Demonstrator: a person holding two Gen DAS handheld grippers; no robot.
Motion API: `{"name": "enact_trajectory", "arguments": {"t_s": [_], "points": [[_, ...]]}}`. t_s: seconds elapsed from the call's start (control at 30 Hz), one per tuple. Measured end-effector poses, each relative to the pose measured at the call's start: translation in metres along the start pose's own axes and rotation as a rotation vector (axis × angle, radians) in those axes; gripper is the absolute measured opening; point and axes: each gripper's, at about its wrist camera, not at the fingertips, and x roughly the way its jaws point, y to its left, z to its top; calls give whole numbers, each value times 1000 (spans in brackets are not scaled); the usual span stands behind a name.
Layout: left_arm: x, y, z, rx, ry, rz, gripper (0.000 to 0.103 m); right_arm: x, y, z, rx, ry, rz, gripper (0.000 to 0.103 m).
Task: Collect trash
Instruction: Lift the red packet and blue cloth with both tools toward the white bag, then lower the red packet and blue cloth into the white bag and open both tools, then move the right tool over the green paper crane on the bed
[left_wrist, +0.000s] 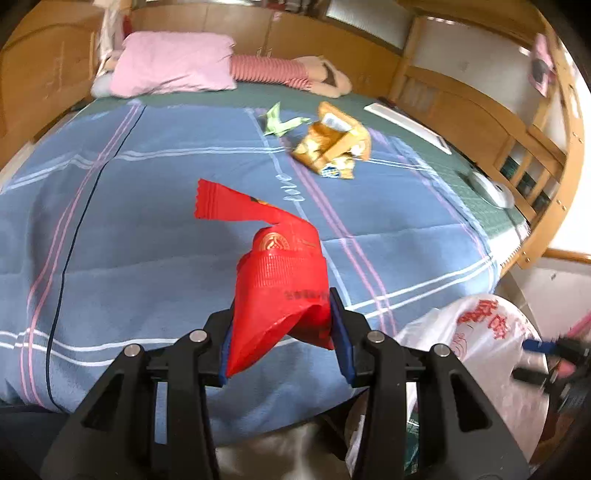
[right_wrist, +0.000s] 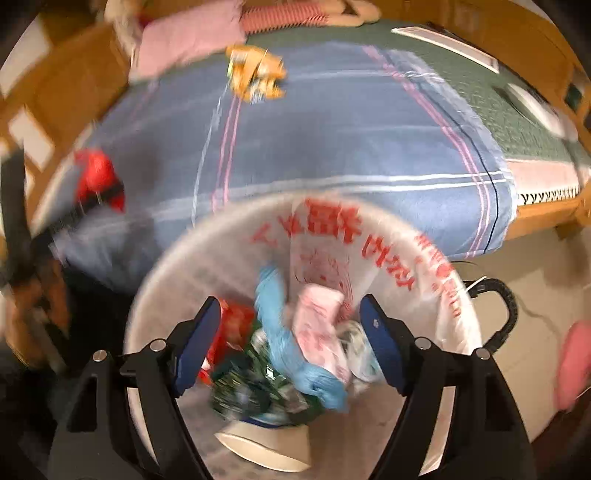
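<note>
Your right wrist view is smeared by motion: the trash (right_wrist: 280, 354) in the bin bag (right_wrist: 436, 266) runs together, and the bag's red print is unreadable. In your left view the red wrapper (left_wrist: 280, 280) hides the blanket (left_wrist: 147, 229) behind it, and the other gripper (left_wrist: 546, 354) is a blur cut off at the edge.

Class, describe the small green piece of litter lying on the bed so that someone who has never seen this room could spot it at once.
Start at the pink pillow at the head of the bed, then follow the blue striped blanket to its far edge. There lies the green folded paper wrapper, just left of a crumpled orange-yellow snack bag. It is the only green, flat, pointed scrap; its neighbour is bulkier and golden.
</note>
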Motion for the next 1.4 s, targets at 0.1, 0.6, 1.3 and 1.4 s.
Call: {"name": "enact_trajectory", "arguments": {"t_s": [0.1, 0.6, 1.3, 1.4], "points": [[-15, -10, -6, -27, -36, -38, 43, -18, -10, 10, 67, -91, 9, 78], [-47, -97, -30, 130, 2, -184, 43, -50, -24, 9, 139, -236, 9, 79], [-18, -67, -21, 147, 103, -112, 95, -38, -48, 47, 257, -276, 24, 79], [-22, -24, 11, 56, 39, -4, 96, -24, -32, 79, 208, -282, 36, 80]]}}
